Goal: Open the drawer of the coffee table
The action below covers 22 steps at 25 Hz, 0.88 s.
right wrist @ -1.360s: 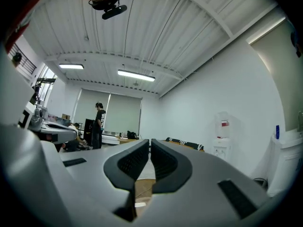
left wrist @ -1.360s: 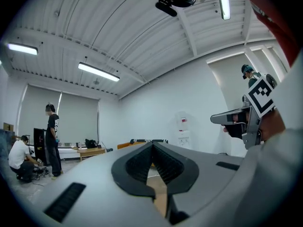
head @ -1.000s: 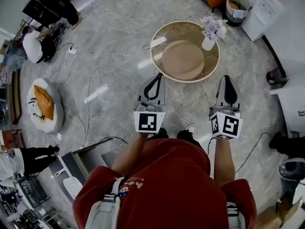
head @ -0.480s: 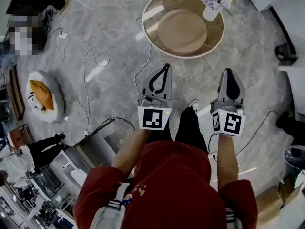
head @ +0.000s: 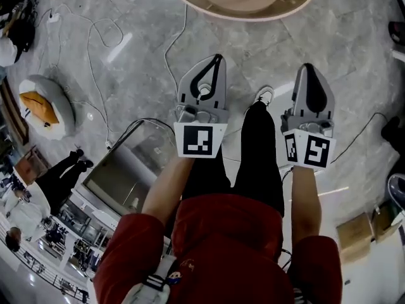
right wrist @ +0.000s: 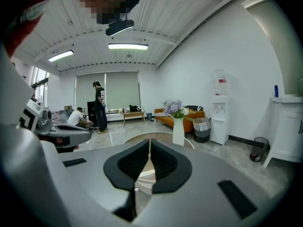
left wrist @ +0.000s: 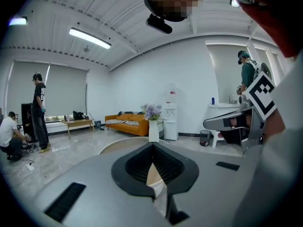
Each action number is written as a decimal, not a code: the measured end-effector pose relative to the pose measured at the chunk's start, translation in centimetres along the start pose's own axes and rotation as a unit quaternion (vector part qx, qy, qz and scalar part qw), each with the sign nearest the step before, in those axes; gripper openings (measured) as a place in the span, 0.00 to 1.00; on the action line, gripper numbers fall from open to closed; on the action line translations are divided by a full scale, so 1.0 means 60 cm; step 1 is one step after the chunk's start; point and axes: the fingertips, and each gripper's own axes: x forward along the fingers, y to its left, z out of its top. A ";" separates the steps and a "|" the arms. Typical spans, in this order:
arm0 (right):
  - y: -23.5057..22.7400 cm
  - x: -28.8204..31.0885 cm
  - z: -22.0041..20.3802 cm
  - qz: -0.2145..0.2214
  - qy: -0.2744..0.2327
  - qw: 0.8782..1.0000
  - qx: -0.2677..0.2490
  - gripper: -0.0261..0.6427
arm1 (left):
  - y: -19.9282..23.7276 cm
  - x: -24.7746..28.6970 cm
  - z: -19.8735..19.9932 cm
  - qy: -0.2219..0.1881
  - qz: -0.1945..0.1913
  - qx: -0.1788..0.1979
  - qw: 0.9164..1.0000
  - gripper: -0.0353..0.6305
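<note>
1. In front of both grippers, and well apart from them, the round coffee table [head: 253,16] is standing on the grey floor [head: 126,75].
2. The left gripper [head: 218,59] is pointing toward the table. Its tips are touching each other and nothing is sitting between them.
3. Just beside it, the right gripper [head: 308,67] is pointing the same way. Its jaws are pressing together and it is holding nothing.
4. The drawer is not showing in any view, so I am guessing it is hiding under the table top.
5. A white vase of flowers [right wrist: 178,129] is standing on the far part of the table, ahead of the right gripper.
6. To do this step well, I think the person should be getting closer and lower and looking for the drawer front first.
7. One gripper should be opening before it is reaching the drawer's handle or edge.
8. Pulling should be straight and slow, so the vase is not shaking or tipping.
</note>
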 end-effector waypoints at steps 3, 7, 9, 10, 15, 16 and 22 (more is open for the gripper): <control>0.010 0.021 -0.090 0.008 0.006 1.000 0.007 0.08 | -0.006 0.020 -0.080 -0.002 0.003 0.004 1.000 0.07; 0.007 0.050 -0.223 0.031 0.015 0.999 0.011 0.08 | -0.031 0.047 -0.208 0.017 -0.001 -0.005 1.000 0.07; 0.000 0.064 -0.295 0.033 0.028 0.999 0.015 0.07 | -0.049 0.061 -0.269 0.015 -0.012 0.002 1.000 0.07; -0.002 0.069 -0.332 0.033 0.034 0.999 0.015 0.07 | -0.060 0.066 -0.299 0.012 -0.019 0.010 1.000 0.07; 0.001 0.088 -0.477 0.046 0.042 0.998 -0.012 0.07 | -0.108 0.084 -0.436 -0.013 -0.047 0.042 0.998 0.07; 0.002 0.095 -0.502 0.049 0.040 0.998 -0.013 0.07 | -0.111 0.087 -0.462 -0.014 -0.052 0.044 0.998 0.07; 0.013 0.155 -0.633 0.079 0.021 0.996 -0.028 0.07 | -0.103 0.126 -0.578 -0.043 -0.067 0.057 0.995 0.07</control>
